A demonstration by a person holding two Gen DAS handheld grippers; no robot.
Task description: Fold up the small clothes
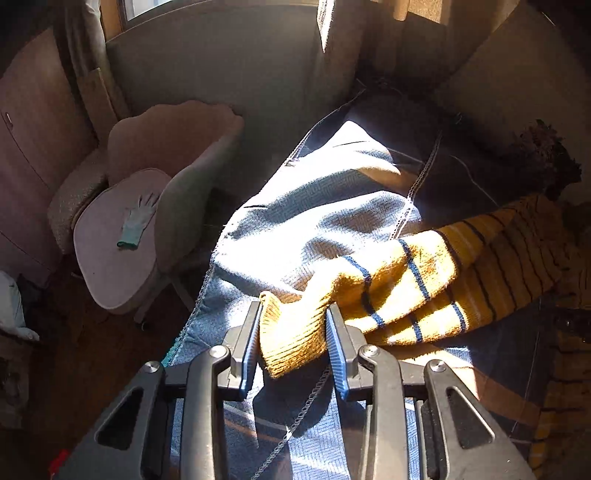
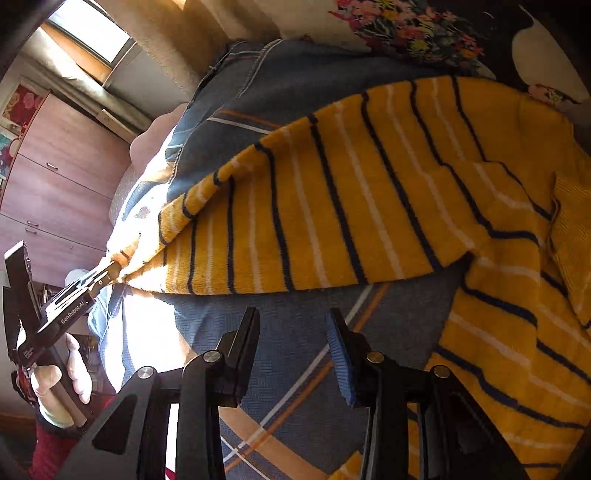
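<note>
A yellow knit sweater with dark blue and white stripes lies on a blue blanket. Its sleeve stretches out to the left. My left gripper is shut on the sleeve's ribbed cuff; it also shows in the right wrist view, pulling the sleeve taut. My right gripper is open and empty, hovering over the blanket just in front of the sweater's body.
A pink chair with a teal glove on its seat stands left of the bed. Wooden cabinets line the wall. A floral pillow and a dark furry item lie at the bed's far side.
</note>
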